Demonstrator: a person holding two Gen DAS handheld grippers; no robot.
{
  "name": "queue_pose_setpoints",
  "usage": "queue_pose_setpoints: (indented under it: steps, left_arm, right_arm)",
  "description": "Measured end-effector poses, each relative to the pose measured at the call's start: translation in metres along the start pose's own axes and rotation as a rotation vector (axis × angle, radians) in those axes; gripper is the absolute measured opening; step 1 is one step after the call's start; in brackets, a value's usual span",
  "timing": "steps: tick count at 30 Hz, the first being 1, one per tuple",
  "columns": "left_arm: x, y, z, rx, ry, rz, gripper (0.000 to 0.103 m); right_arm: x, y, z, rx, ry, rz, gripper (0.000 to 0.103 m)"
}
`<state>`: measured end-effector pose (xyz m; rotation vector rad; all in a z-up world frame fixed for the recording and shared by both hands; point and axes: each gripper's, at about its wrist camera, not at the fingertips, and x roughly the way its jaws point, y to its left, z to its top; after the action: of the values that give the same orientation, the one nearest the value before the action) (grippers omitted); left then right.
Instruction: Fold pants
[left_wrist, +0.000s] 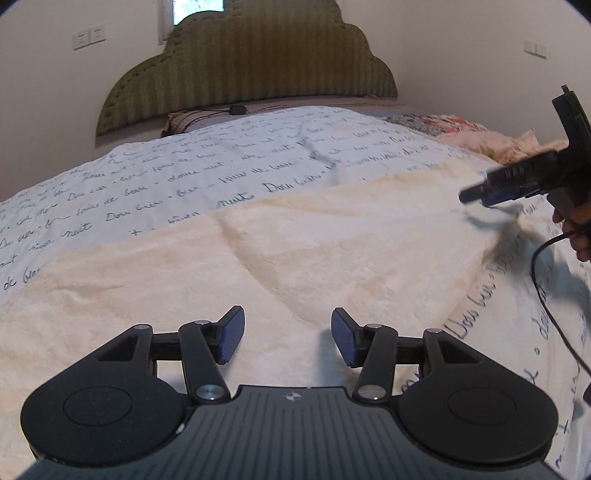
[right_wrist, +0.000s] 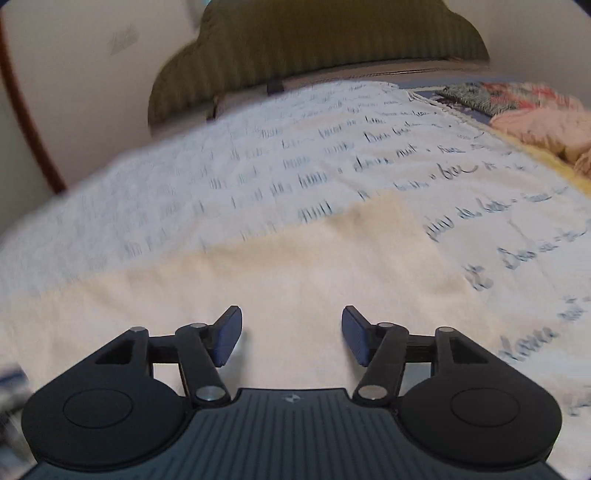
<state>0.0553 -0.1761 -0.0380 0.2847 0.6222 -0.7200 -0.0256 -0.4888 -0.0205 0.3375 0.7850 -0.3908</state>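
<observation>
Cream fuzzy pants (left_wrist: 258, 258) lie flat across the bed, spread from left to right in the left wrist view. They also fill the lower middle of the right wrist view (right_wrist: 295, 273), which is blurred. My left gripper (left_wrist: 288, 338) is open and empty just above the cloth. My right gripper (right_wrist: 291, 334) is open and empty over the pants. It also shows at the right of the left wrist view (left_wrist: 476, 194), hovering above the pants' right end, held by a hand.
A white bedspread with handwritten script (left_wrist: 184, 173) covers the bed. A green scalloped headboard (left_wrist: 251, 66) stands against the wall behind. Pink and patterned bedding (left_wrist: 480, 136) lies at the far right. A black cable (left_wrist: 546, 295) hangs from the right gripper.
</observation>
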Motion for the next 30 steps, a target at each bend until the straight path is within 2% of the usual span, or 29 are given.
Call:
queue_pose_setpoints:
  steps: [2, 3, 4, 5, 7, 10, 11, 13, 14, 18, 20, 25, 28, 30]
  left_arm:
    - [0.004, -0.008, -0.005, 0.017, 0.010, 0.001, 0.057]
    - [0.003, -0.010, -0.006, 0.023, 0.007, 0.004, 0.057]
    - [0.002, -0.012, -0.008, 0.033, 0.001, 0.010, 0.057]
    - [0.001, -0.014, -0.009, 0.046, -0.006, 0.017, 0.058]
    - [0.001, -0.017, -0.011, 0.057, -0.015, 0.029, 0.063]
    - [0.003, -0.020, -0.014, 0.056, -0.021, 0.036, 0.066]
    - [0.003, -0.020, -0.015, 0.056, -0.024, 0.038, 0.068]
    - [0.002, -0.019, -0.018, 0.055, -0.036, 0.044, 0.072]
    - [0.002, -0.017, -0.019, 0.050, -0.040, 0.046, 0.076]
    - [0.004, -0.009, -0.024, -0.008, -0.042, 0.052, 0.089]
    - [0.005, -0.005, -0.024, -0.032, -0.035, 0.043, 0.091]
    - [0.005, -0.002, -0.024, -0.046, -0.035, 0.040, 0.093]
    - [0.001, -0.002, -0.021, -0.043, -0.031, 0.034, 0.091]
    - [-0.003, -0.002, -0.013, -0.056, -0.041, 0.007, 0.090]
  right_arm:
    - [-0.002, -0.004, -0.014, -0.087, -0.016, -0.176, 0.059]
    - [-0.010, -0.008, -0.019, -0.074, -0.054, -0.249, 0.059]
    - [-0.022, -0.011, -0.020, -0.032, -0.091, -0.268, 0.061]
    - [-0.032, -0.014, -0.021, 0.007, -0.128, -0.241, 0.061]
    - [-0.048, -0.015, -0.024, 0.058, -0.174, -0.112, 0.061]
    - [-0.041, -0.006, -0.029, 0.073, -0.116, 0.049, 0.061]
    - [-0.033, -0.003, -0.034, 0.077, -0.089, 0.069, 0.061]
    - [-0.023, -0.004, -0.044, 0.093, -0.066, 0.024, 0.061]
    - [-0.025, -0.007, -0.047, 0.117, -0.092, 0.002, 0.061]
    - [-0.053, -0.035, -0.063, 0.357, -0.215, -0.072, 0.062]
    - [-0.062, -0.050, -0.069, 0.442, -0.238, -0.044, 0.062]
    - [-0.046, -0.082, -0.081, 0.672, -0.185, 0.116, 0.063]
    - [-0.036, -0.095, -0.085, 0.803, -0.213, 0.180, 0.062]
    - [-0.030, -0.102, -0.086, 0.858, -0.240, 0.194, 0.061]
